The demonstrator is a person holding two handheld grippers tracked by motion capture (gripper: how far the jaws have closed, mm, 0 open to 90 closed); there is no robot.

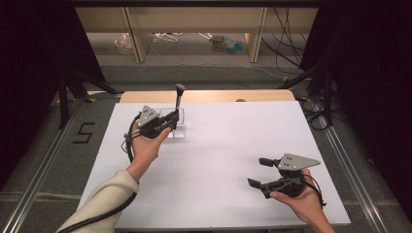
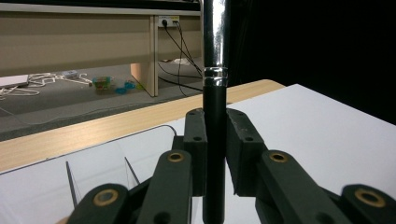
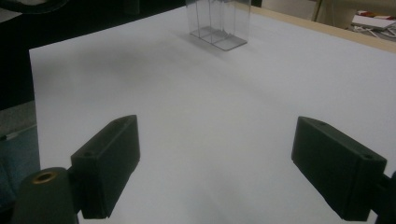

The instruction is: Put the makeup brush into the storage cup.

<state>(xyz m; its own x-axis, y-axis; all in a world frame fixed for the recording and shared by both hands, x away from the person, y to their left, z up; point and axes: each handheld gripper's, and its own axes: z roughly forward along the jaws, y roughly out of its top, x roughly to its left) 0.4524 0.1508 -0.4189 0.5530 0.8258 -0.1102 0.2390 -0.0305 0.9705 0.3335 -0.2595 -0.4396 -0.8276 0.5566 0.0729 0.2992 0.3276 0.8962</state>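
The left gripper [image 2: 215, 140] has its two black jaws clamped on the dark lower handle of a makeup brush [image 2: 215, 107], which stands upright between the pads; above the grip a thin silver ring joins the handle to a shiny chrome upper section that runs out of the top of the left gripper view. In the high view the left gripper [image 1: 171, 119] sits at the far left of the table, the brush [image 1: 179, 99] rising from it with a rounded dark tip at the top, directly over a clear acrylic organizer [image 1: 179, 127] with thin upright dividers. Whether the brush's lower end touches the organizer cannot be told. The right gripper [image 1: 260, 172] rests low at the near right, well apart from the brush, its jaws standing wide apart with nothing between them, only the bare white tabletop [image 3: 210, 116]. From there the organizer [image 3: 218, 23] appears far off across the table.
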